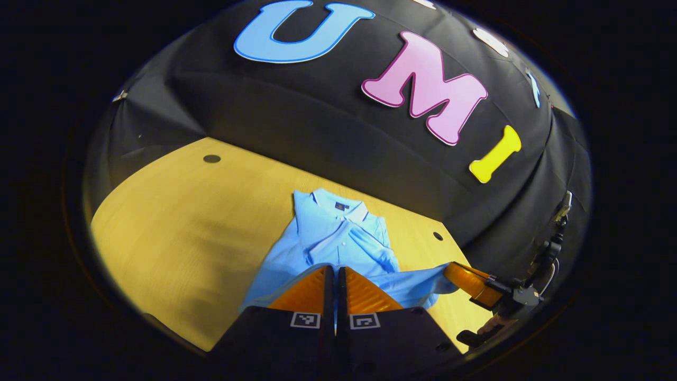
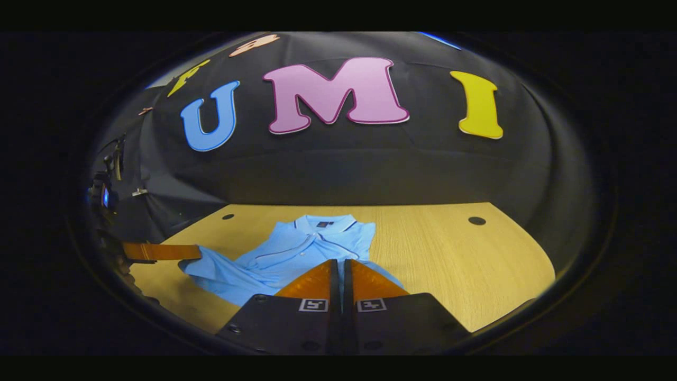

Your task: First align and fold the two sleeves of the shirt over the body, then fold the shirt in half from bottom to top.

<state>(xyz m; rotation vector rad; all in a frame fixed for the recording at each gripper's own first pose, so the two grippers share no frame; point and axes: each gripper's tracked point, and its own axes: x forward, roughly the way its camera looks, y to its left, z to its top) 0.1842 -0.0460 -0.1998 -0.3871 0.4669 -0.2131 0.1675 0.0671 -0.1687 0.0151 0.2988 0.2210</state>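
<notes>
A light blue polo shirt lies collar-far on the wooden table, its sleeves folded in over the body. In the left gripper view my left gripper is shut, with the shirt's near edge pinched between its fingers. The right gripper holds the other near corner off to the right. The right gripper view has the shirt running up to my right gripper, shut on the hem. The left gripper grips the stretched corner at the left.
Round holes mark the table top. The black cloth wall stands right behind the collar. Some dark equipment hangs by the wall at the table's side. Bare wood extends right of the shirt.
</notes>
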